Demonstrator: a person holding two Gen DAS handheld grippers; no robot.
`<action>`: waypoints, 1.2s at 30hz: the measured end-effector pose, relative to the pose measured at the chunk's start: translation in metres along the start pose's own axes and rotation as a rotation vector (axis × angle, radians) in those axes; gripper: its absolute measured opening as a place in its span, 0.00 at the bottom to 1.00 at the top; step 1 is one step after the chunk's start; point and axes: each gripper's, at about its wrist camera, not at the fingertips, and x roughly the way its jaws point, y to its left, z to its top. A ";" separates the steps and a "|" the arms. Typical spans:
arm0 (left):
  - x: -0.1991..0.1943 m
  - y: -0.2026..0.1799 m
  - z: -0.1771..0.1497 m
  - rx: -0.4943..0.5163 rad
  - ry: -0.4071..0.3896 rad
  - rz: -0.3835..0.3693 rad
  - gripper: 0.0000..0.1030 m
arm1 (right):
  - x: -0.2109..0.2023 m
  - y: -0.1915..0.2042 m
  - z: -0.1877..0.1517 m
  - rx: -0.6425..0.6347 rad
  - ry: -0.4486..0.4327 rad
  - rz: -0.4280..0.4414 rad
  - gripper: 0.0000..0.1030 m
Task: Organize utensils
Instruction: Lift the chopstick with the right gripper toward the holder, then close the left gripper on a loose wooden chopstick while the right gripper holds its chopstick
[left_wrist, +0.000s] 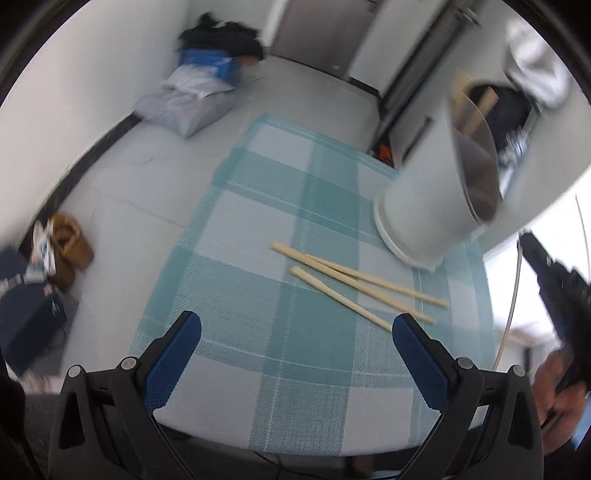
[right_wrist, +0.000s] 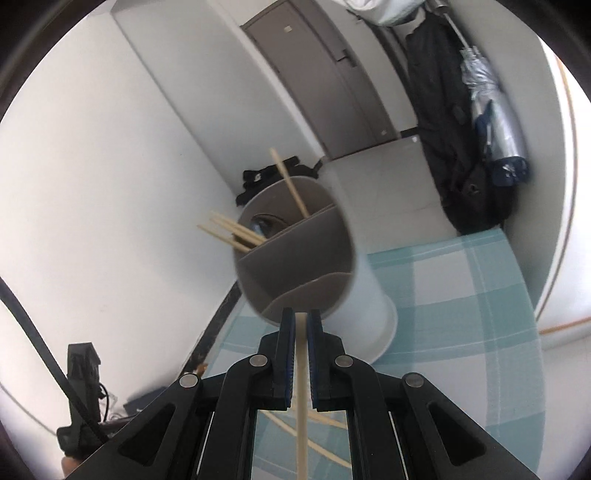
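A white utensil holder (left_wrist: 436, 199) with grey divided compartments stands on the teal checked cloth (left_wrist: 258, 258). Three wooden chopsticks (left_wrist: 354, 280) lie loose on the cloth in front of it. My left gripper (left_wrist: 295, 332) is open and empty, low over the cloth, just short of the chopsticks. In the right wrist view my right gripper (right_wrist: 301, 321) is shut on a chopstick (right_wrist: 302, 387), held just before the rim of the holder (right_wrist: 295, 254). Several chopsticks (right_wrist: 236, 230) stand in the holder's far compartments.
The table's near edge (left_wrist: 295, 448) is close to my left gripper. On the floor to the left are bags (left_wrist: 192, 99), a slipper (left_wrist: 70, 247) and a dark box (left_wrist: 26, 321). Clothes and an umbrella (right_wrist: 491, 107) hang at the right.
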 end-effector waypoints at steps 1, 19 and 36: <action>-0.001 -0.010 -0.001 0.053 -0.009 0.011 0.99 | -0.001 -0.008 -0.001 0.024 0.005 -0.002 0.05; 0.048 -0.153 -0.033 0.999 0.143 0.005 0.70 | -0.064 -0.096 0.025 0.216 -0.178 -0.045 0.06; 0.065 -0.171 -0.032 1.188 0.466 -0.193 0.23 | -0.088 -0.111 0.035 0.256 -0.241 -0.020 0.06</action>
